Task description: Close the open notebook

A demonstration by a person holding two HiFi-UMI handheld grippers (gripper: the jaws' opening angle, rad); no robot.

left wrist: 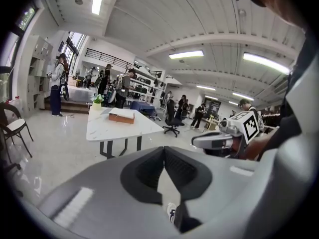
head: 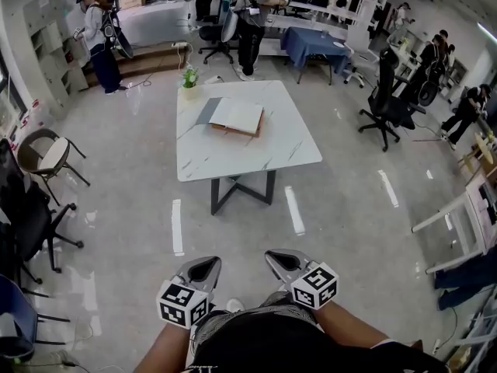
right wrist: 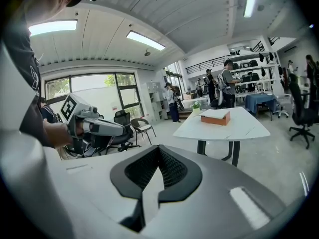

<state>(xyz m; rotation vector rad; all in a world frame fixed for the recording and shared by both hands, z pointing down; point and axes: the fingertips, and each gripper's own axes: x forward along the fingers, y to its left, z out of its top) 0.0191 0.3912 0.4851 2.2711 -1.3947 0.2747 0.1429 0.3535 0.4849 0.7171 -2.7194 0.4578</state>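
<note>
The notebook lies open toward the far side of the white table, near a small potted plant, and you're standing well short of it. Your left gripper and right gripper sit at your waist, jaws pressed together on nothing. Walk in, spread one pair, catch the cover's free edge and fold it over flat.

One table, one notebook, one potted plant.

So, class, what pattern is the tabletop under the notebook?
The tabletop is white with grey marble veins; clearest in the head view.
</note>
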